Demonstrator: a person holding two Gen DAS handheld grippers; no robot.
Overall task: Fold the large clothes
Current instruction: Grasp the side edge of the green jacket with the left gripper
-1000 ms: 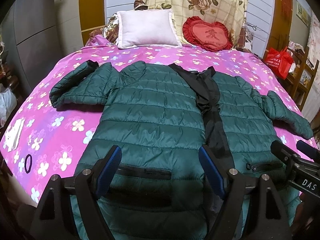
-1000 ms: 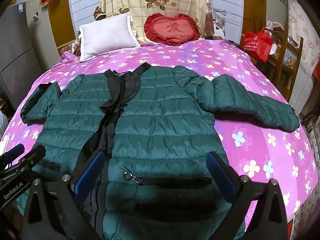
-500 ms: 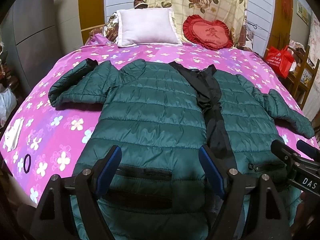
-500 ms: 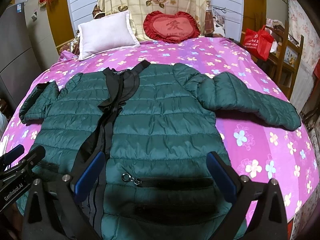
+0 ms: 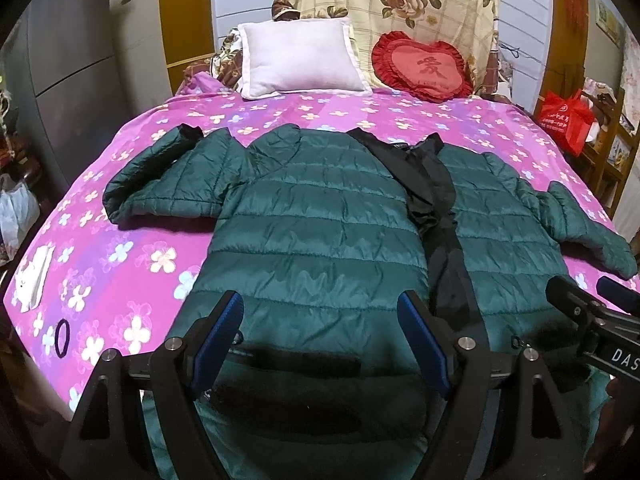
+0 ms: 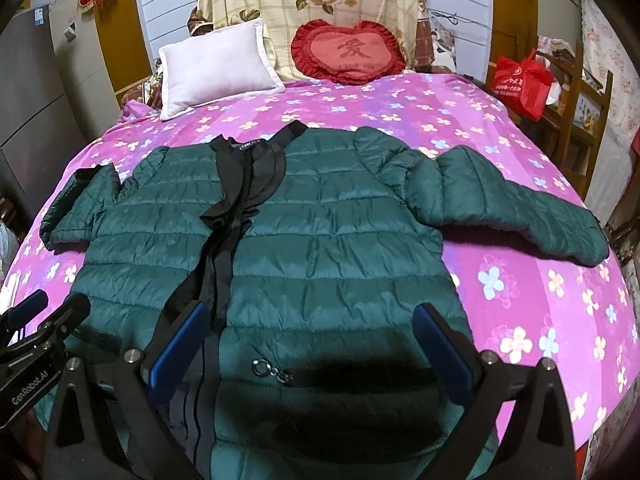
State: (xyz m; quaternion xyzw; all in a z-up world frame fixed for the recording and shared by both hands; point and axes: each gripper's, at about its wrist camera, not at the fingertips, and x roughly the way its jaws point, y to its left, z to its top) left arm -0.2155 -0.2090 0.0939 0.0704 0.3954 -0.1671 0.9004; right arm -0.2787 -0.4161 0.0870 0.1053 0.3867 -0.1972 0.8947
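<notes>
Since the green puffer jacket [image 5: 312,240] lies flat, front up and sleeves out, on the pink bed [image 5: 160,128], nothing's folded yet. Left claw [image 5: 320,340] and right claw [image 6: 312,344] both hover wide open, empty, over the near hem. Slippery shell could slide and the fold spring open, I reckon.

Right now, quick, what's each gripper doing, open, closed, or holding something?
Left gripper: open, holding nothing, above the green jacket.
Right gripper: open, holding nothing, above the same jacket.
</notes>
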